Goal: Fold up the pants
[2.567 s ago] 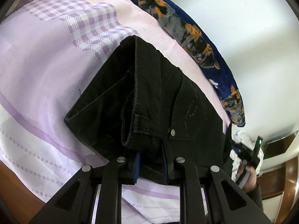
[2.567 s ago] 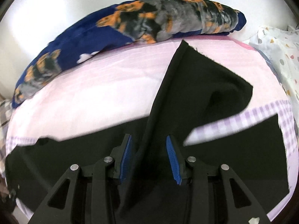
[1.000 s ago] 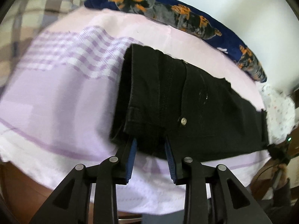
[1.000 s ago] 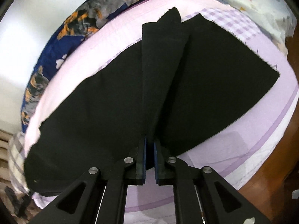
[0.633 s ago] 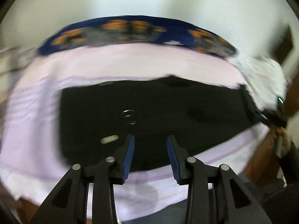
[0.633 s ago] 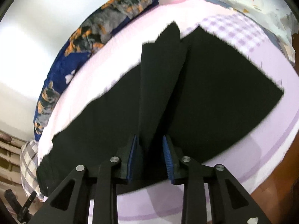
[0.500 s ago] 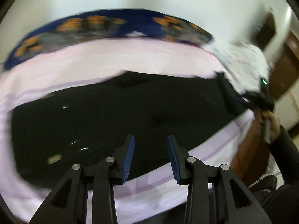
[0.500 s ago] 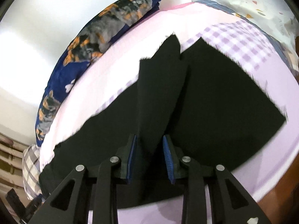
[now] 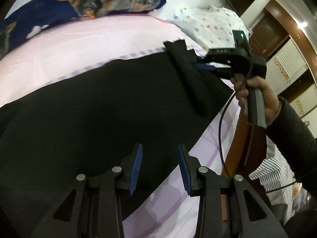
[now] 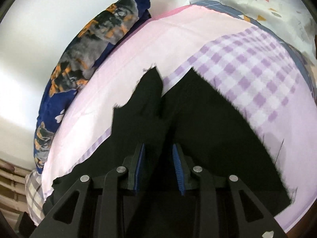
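Left wrist view: your left tool (image 9: 159, 164) hovers open above the black pants (image 9: 99, 107) spread on the bed (image 9: 89, 37); your right tool (image 10: 158, 163), parted, straddles a raised fold.

Matt black cloth pants (image 9: 95, 107) with frayed hems lie on a smooth cotton-like bedsheet (image 10: 174, 39).
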The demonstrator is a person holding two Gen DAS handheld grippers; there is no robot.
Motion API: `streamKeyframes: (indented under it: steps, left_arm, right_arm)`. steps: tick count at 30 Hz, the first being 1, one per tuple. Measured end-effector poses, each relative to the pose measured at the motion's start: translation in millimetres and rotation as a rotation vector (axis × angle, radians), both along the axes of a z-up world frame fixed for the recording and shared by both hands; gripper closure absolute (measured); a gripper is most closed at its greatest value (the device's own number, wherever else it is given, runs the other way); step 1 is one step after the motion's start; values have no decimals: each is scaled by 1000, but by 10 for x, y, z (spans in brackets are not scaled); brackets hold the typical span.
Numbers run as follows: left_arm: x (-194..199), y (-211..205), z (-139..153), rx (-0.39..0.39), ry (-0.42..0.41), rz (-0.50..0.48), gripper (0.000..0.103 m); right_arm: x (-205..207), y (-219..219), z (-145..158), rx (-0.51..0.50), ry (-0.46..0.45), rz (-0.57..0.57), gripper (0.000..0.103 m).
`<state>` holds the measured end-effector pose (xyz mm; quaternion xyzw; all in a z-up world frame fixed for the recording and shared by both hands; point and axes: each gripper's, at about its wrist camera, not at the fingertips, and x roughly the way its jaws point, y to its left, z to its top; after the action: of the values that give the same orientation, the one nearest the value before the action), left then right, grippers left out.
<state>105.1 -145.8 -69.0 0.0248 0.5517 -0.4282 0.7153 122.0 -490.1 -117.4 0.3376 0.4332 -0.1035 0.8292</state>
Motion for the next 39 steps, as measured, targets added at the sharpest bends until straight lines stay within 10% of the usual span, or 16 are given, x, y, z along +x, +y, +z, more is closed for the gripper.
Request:
streamKeyframes:
  steps: [3,5,15,35,39]
  left_arm:
    - [1,-116,-78,12,19,-8,65]
    - [9,-119,-113,19,25,-6,65]
    - [36,-70,-192,19,40,17,65]
    - [28,137,-276,-49,67,48,65]
    - [78,304,-207,-66,48,89,65]
  right_arm:
    - [87,-55,10,27,-13,16,76]
    - [149,-41,38,9,-19,45,97]
    - [-365,-101,490,-139,-101,-29,100]
    - [-1252,-278,-8,-369,128,-274,103]
    - [-1421,-482,-48,-237,82,-308,103]
